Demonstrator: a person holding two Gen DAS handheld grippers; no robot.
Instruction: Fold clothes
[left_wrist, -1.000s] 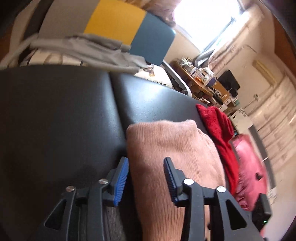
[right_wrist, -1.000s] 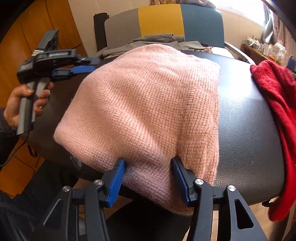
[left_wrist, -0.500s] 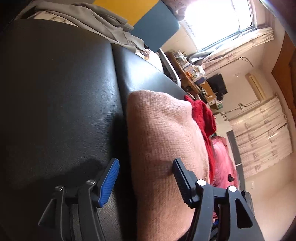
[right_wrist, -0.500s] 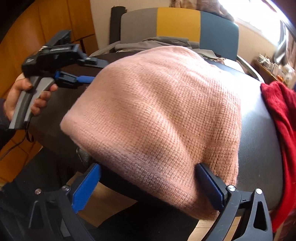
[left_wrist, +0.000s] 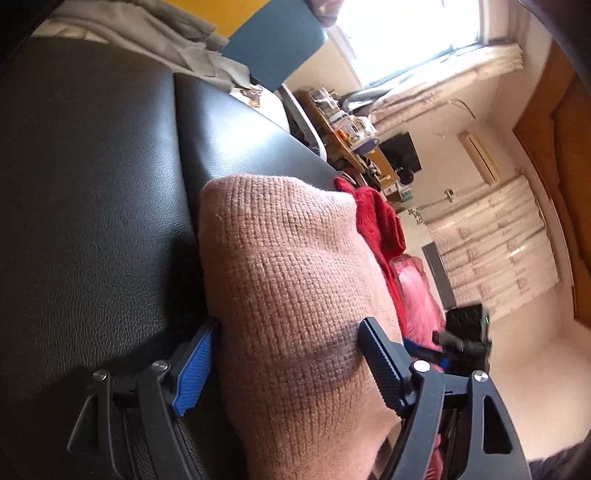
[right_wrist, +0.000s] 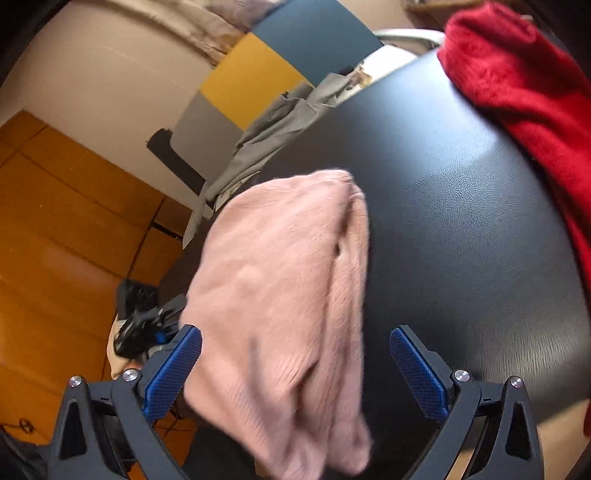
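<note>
The pink knit sweater (left_wrist: 295, 295) lies bunched in a thick, folded bundle on the near part of the black padded table (left_wrist: 92, 203), with the left gripper (left_wrist: 286, 363) straddling its near end, jaws apart and wide around the bulk, the blue pad touching the left side of the knit. From the right wrist view the right gripper (right_wrist: 295, 365) also stands wide open, the sweater (right_wrist: 280, 295) between its fingers but not pinched, layers hanging loose over the near table edge. My guess is a fold is being finished or the bundle re-gripped; either way it would pay to catch all layers together near an edge, since this soft, springy, chunky knit slumps and slides on the smooth leather-like tabletop. A fuzzy red garment (right_wrist: 517, 92) lies at the right, close by, worth keeping clear of. Far off, a grey garment (right_wrist: 273, 125) drapes by a chair (right_wrist: 280, 62) with grey, yellow and teal panels.
</note>
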